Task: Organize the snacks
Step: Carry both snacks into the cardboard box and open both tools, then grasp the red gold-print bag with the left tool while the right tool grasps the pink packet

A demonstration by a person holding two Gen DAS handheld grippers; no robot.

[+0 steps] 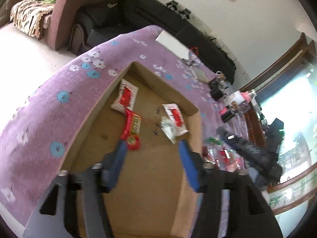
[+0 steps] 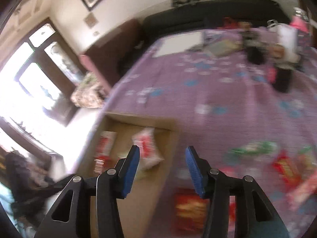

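The left wrist camera is looking steeply down, from close above, into the open cardboard box (image 1: 150, 158), with its claw (image 1: 152, 144) framing the box floor. The right wrist camera is sitting beside that box (image 2: 138, 178), tilting down over the box's edge and the purple flowered cloth (image 2: 227, 91). Both views are sharing the box, the cloth and the dark sofa (image 1: 138, 15) behind.

Both grippers same build: left gripper (image 1: 151, 148) and right gripper (image 2: 162, 155) have black triangular-cutout finger arms, silver pivot screws at the linkages, blue ribbed pads at the tips. Left view motion-blurred, lower frame.
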